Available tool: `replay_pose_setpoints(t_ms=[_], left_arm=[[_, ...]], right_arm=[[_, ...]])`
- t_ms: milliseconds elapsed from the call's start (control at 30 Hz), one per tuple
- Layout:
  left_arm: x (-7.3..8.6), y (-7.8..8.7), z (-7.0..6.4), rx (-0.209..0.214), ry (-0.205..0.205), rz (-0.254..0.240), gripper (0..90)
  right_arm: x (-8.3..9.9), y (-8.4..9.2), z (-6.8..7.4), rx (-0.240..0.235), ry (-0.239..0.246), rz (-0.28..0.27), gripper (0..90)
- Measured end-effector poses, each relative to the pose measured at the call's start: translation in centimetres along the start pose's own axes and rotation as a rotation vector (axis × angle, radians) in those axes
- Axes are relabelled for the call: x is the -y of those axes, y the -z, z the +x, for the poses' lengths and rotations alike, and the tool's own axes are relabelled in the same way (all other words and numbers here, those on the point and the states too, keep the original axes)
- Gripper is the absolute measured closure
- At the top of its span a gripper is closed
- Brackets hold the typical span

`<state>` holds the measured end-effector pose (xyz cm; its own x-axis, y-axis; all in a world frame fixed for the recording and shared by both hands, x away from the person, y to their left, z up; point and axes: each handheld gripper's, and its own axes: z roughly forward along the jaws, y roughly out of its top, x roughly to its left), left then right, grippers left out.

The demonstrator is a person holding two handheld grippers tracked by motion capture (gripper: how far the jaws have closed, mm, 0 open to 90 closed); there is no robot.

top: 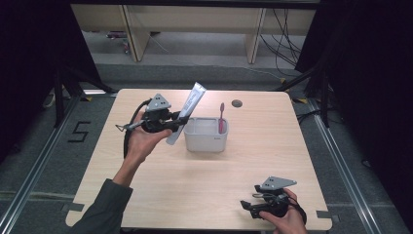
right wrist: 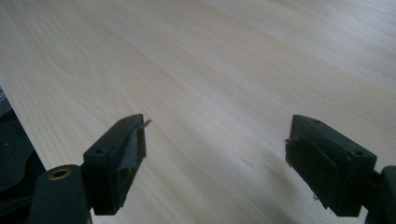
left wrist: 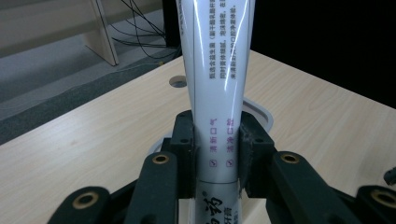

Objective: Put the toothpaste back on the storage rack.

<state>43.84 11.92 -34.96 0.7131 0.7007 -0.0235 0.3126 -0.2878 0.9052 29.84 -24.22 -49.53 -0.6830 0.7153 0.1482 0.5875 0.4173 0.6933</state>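
Black tool (top: 171,123), grey plate, dark-green sleeve (top: 104,207).

white tube (left wrist: 218,93): columns of small chinese print along its upper part, purple characters lower down reading roughly 清新口气 and 洁净口腔, large black characters, partly cut off, at the bottom edge. floor (top: 58,146) left of the table: a black "5".

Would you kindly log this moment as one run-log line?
left gripper: shut on white toothpaste tube, beside white plastic bin | pink toothbrush: in bin | right gripper: open, empty, near table edge
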Motion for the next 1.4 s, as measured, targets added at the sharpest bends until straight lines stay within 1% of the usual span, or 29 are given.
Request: replay_pose_setpoints(t_ms=[100,133,167,200,233,333,367,400,433,467,500,533,600,633,733,833,900,967,1000,1067,1133,1167,1200,1233,1300,1333,1400], left_arm=[[-0.3,-0.5,-0.1,-0.001,0.011,-0.011,71.3],[-0.4,-0.7,-0.2,-0.007,0.010,-0.021,71.3],[-0.4,-0.9,-0.2,-0.003,0.010,-0.023,71.3],[-0.5,-1.1,-0.2,0.002,0.012,-0.032,71.2],[-0.5,-1.3,-0.3,-0.004,0.019,-0.046,71.3],[-0.7,-2.0,-0.6,-0.004,0.027,-0.064,71.3],[-0.8,-2.3,-0.6,0.003,0.027,-0.063,71.2],[-0.9,-2.5,-0.7,0.000,0.023,-0.065,71.2],[-1.0,-2.8,-0.9,-0.009,0.014,-0.064,71.2],[-1.1,-3.1,-1.0,-0.006,0.011,-0.055,71.2],[-1.1,-3.4,-1.1,-0.004,0.011,-0.060,71.2],[-1.2,-3.7,-1.2,-0.005,0.013,-0.064,71.2],[-1.4,-4.2,-1.3,-0.004,0.020,-0.074,71.2],[-1.5,-4.4,-1.4,-0.005,0.020,-0.074,71.2],[-1.7,-5.2,-1.6,-0.018,0.019,-0.082,71.2],[-2.0,-6.0,-1.8,-0.022,0.013,-0.075,71.2],[-2.1,-6.4,-1.9,-0.026,0.020,-0.084,71.2],[-2.2,-6.8,-2.1,-0.026,0.022,-0.086,71.2],[-2.2,-6.9,-2.1,-0.027,0.023,-0.084,71.3],[-2.2,-7.3,-2.2,-0.033,0.025,-0.091,71.3],[-2.2,-7.6,-2.1,-0.029,0.034,-0.088,71.3],[-2.2,-7.8,-2.1,-0.034,0.034,-0.092,71.3],[-2.2,-7.9,-2.1,-0.039,0.031,-0.094,71.3],[-2.2,-8.1,-2.0,-0.036,0.034,-0.095,71.3],[-2.0,-8.4,-1.9,-0.044,0.037,-0.103,71.3],[-1.9,-8.7,-1.8,-0.046,0.046,-0.104,71.3],[-1.8,-9.0,-1.7,-0.049,0.047,-0.106,71.3]], right_arm=[[0.0,0.0,0.0,0.003,0.006,0.000,20.8],[0.0,0.0,0.0,0.002,0.002,0.001,20.8],[0.0,0.0,0.0,0.000,0.002,0.001,20.9],[0.0,0.0,0.0,0.001,0.003,0.000,20.8],[0.0,0.0,0.0,0.002,0.002,0.001,20.8],[0.0,-0.1,0.0,0.001,0.011,0.001,20.7],[0.1,0.0,0.2,0.000,-0.017,0.006,20.8],[0.0,-0.1,0.1,0.004,0.010,0.003,20.8],[0.0,-0.1,0.1,0.005,0.010,0.003,20.7],[0.0,-0.1,0.0,-0.001,0.020,0.000,20.7],[0.0,-0.1,0.0,0.004,0.019,0.000,20.8],[0.1,-0.1,0.1,0.000,0.006,-0.001,20.8],[0.0,-0.1,0.0,0.003,0.016,0.000,20.7],[0.1,-0.1,0.1,-0.002,0.003,0.001,20.7],[0.1,-0.1,0.2,-0.002,0.005,0.003,20.7],[0.1,-0.1,0.1,-0.004,0.003,0.001,20.7],[0.1,-0.1,0.1,-0.005,0.003,0.001,20.7],[0.1,-0.1,0.0,-0.005,0.018,-0.002,20.7],[0.1,0.0,0.0,0.000,0.012,0.000,20.7],[0.1,-0.1,0.0,-0.006,0.017,-0.002,20.7],[0.1,0.0,-0.1,-0.005,0.026,-0.005,20.7],[0.1,0.0,0.0,-0.007,0.008,0.000,20.7],[0.1,0.0,0.1,-0.007,0.007,0.000,20.7],[0.1,0.0,0.1,-0.007,0.006,0.002,20.7],[0.1,0.0,0.1,-0.009,0.007,0.001,20.7],[0.1,0.0,0.1,-0.010,0.002,0.002,20.6],[0.1,0.0,0.1,-0.008,0.006,0.002,20.7]])
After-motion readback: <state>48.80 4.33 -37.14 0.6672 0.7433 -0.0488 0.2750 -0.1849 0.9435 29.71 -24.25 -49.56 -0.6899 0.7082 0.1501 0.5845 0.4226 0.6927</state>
